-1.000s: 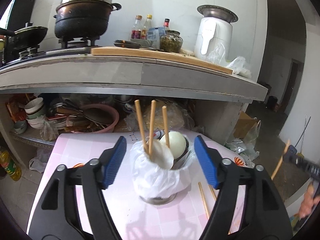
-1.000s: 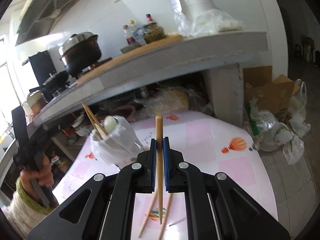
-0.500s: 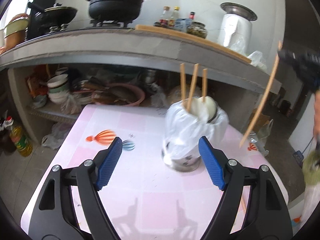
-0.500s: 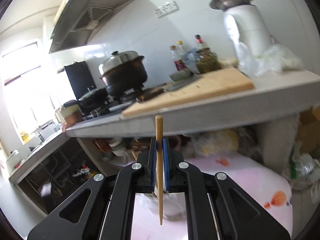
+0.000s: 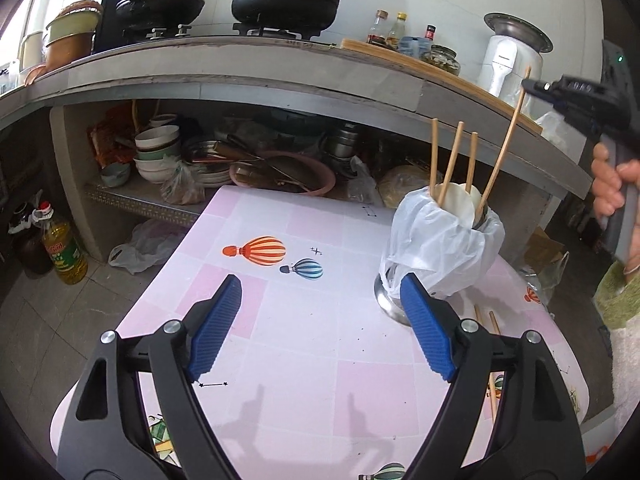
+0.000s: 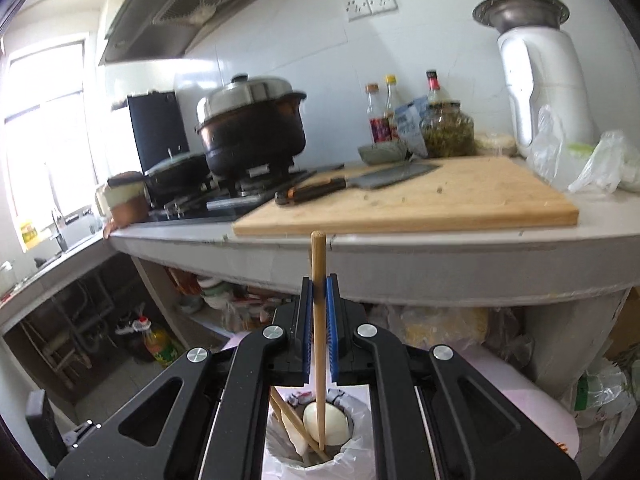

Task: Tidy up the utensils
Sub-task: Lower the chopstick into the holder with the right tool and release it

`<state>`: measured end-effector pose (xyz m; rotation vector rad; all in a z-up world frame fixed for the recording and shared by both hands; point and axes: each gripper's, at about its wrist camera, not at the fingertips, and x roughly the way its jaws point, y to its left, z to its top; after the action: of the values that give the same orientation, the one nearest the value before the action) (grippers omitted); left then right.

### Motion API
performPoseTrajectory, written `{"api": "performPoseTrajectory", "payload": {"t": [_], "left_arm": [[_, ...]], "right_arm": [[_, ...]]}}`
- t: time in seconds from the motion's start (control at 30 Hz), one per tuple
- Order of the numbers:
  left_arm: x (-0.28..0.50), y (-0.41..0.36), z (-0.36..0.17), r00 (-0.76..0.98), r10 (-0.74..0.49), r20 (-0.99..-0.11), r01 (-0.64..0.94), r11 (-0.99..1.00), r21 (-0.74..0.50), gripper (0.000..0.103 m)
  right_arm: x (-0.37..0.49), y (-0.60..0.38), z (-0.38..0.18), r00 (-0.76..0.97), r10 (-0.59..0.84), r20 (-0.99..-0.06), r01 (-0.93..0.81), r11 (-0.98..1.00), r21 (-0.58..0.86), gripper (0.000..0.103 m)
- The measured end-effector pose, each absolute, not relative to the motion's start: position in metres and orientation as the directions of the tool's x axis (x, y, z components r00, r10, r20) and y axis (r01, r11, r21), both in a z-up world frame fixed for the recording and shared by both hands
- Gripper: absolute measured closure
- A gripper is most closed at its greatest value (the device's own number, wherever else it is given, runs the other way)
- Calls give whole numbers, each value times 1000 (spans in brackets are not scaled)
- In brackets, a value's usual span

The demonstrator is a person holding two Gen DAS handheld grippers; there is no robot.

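a single chopstick [image 6: 319, 320] is pinched between the pads of the right gripper [image 6: 319, 300], its lower tip lowered into the mouth of the bag-lined utensil holder [image 5: 440, 248]. the holder stands near the right edge of the pink table [image 5: 304, 320], with three chopsticks [image 5: 452, 160] and a white spoon [image 5: 460, 204] already upright inside. two more chopsticks [image 5: 486, 328] lie on the table just beside the holder's base. the left gripper [image 5: 320, 320] is spread wide with nothing between its pads, its jaws having just been opening.
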<state>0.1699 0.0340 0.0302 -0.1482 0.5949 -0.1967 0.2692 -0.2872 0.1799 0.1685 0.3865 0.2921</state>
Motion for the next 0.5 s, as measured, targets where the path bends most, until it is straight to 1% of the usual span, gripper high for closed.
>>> {"api": "performPoseTrajectory", "payload": {"t": [0.33,0.5], "left_arm": [[167,35,31,815,-226,-534,139,970,-198,25],[167,35,31,813,-230,-535,140,969,-205,25]], "right_arm": [[282,-271,130,825,345,-448,-267,936,229,96],[285,-267,103,780,355,-515,-262,933,245,96]]}}
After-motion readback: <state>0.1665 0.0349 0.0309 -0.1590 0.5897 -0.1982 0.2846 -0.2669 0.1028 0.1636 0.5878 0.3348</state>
